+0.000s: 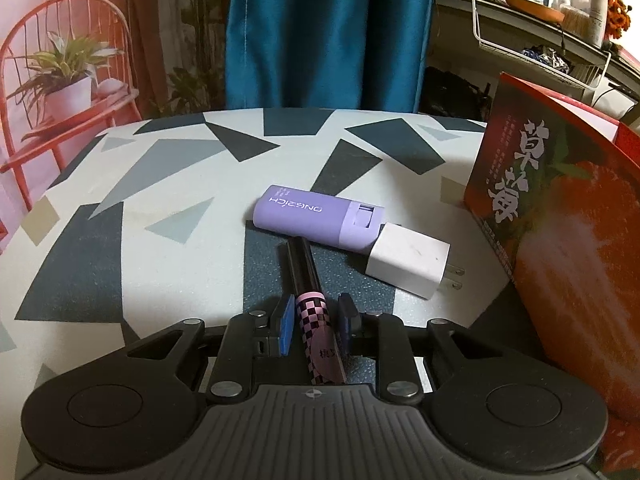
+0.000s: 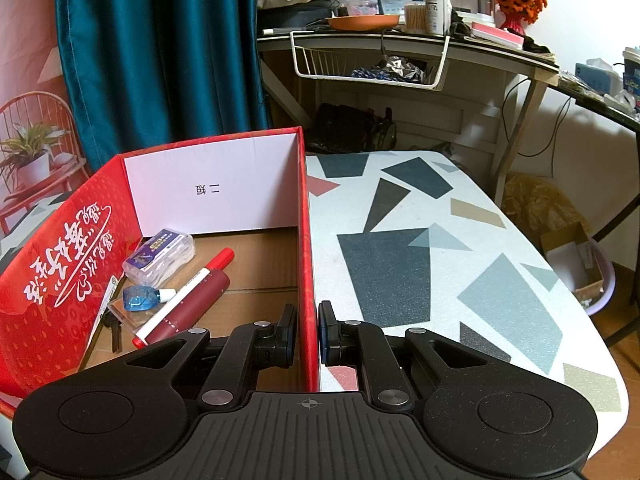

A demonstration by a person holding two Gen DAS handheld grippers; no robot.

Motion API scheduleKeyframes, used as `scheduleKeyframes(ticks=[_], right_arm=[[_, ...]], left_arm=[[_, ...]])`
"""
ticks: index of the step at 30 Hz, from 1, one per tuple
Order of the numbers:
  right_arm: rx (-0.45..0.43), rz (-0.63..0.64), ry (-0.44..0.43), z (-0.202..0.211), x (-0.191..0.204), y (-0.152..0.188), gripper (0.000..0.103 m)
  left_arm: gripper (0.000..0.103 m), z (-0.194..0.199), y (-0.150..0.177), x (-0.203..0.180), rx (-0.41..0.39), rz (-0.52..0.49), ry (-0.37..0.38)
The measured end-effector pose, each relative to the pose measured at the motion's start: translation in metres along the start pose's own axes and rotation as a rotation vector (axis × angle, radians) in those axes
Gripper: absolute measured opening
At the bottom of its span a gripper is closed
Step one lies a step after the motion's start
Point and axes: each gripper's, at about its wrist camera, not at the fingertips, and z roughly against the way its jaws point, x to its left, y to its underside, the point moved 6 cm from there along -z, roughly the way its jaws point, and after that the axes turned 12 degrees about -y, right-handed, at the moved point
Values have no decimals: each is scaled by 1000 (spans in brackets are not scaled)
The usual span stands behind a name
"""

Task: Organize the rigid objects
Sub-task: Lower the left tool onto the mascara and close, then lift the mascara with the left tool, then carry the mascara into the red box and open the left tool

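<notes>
A black pen with a pink checkered cap point(image 1: 304, 268) lies between the pads of my left gripper point(image 1: 314, 312), which is shut on it near the cap; its far end points at a purple device point(image 1: 316, 216). A white plug charger point(image 1: 408, 260) lies against the purple device's right end on the patterned table point(image 1: 160, 240). The red cardboard box point(image 1: 560, 220) stands at the right. My right gripper point(image 2: 307, 332) is shut on the box's right wall point(image 2: 308, 240). Inside the box lie a clear case point(image 2: 160, 256), a red-capped marker point(image 2: 188, 292), a maroon tube point(image 2: 196, 308) and a small blue bottle point(image 2: 140, 298).
A blue curtain point(image 1: 328, 32) hangs behind the table. A cluttered desk with a white wire basket point(image 2: 368, 68) stands at the back right. The table's bare top point(image 2: 440, 260) runs right of the box to a rounded edge, with a bin point(image 2: 584, 272) on the floor beyond.
</notes>
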Motion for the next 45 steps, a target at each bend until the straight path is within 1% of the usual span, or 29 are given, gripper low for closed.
scheduleKeyframes(ticks=[3,7,9,12,16,19,24,28,34,40,45], right_arm=[[0,0,-1,0,0,0,11],[0,0,0,0,0,0,12],[0,-1,-1,0,0,0,12],[0,-1,-1,0,0,0,12],[0,-1,-1,0,0,0,12],[0,-1,-1,0,0,0,12],[-1,0,0,0,0,0,11],[-1,-3,0,0,-1,-1,10],[-1,-4,0,0,-1,-1,10],[-1,-4,-1,0,-1,-1,10],[-1,-4,-1,0,-1,-1,10]], left_arm=[[17,1,1,3,-6,19,1],[17,2,1,4,-2,21,1],[17,3,1,5,8,43,28],[17,8,3,4,4,37,43],[17,19,0,7,-37,26,36],[17,27,-8,11,-65,38,46],[17,47,-29,7,-134,36,75],[17,65,-45,-5,-198,16,114],[17,90,-65,-31,-266,-20,215],[17,107,-79,-66,-313,-86,311],[17,114,-84,-100,-345,-182,397]])
